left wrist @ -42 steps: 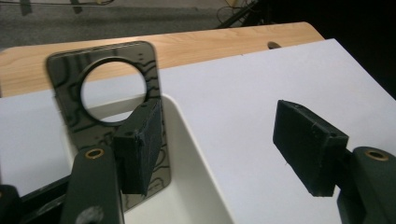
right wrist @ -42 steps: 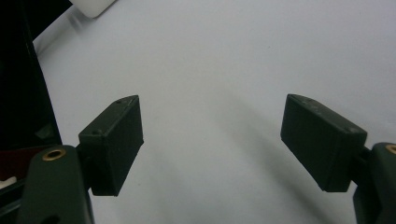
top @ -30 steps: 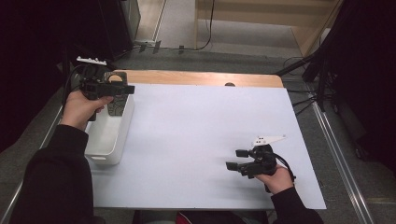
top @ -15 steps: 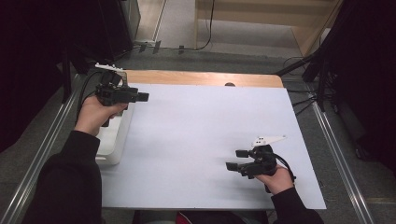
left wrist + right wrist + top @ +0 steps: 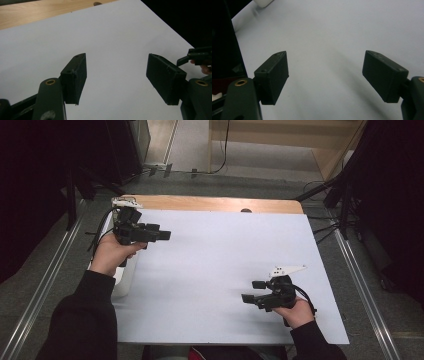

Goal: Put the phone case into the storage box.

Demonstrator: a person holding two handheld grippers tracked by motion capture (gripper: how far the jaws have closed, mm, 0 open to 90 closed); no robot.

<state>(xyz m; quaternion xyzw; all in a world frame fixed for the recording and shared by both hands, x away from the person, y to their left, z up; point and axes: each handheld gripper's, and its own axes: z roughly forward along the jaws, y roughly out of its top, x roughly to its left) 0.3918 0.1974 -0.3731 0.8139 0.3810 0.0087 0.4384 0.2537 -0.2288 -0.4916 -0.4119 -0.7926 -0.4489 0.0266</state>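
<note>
My right gripper (image 5: 248, 291) sits low over the near right part of the sheet (image 5: 215, 270), jaws pointing left across it, spread wide, nothing between them. In the right gripper view both pads (image 5: 273, 76) hang over bare sheet; a corner of the white bin (image 5: 263, 2) shows at the top left of that view.

Right hand (image 5: 299, 312) wraps the body from below; the grey plate on top tilts up to the right.

Farther back on the left, my left gripper (image 5: 162, 231) is over the sheet's left edge, jaws pointing right, also wide and empty. Left gripper view: pads (image 5: 76, 75) apart over blank sheet, with the right gripper (image 5: 197, 55) at the far right edge.

The bin (image 5: 122, 280) sits at the table's left edge, mostly under my left hand (image 5: 111, 255) and forearm, just beside the sheet.

Bare wood table (image 5: 215, 204) runs along the far edge.
</note>
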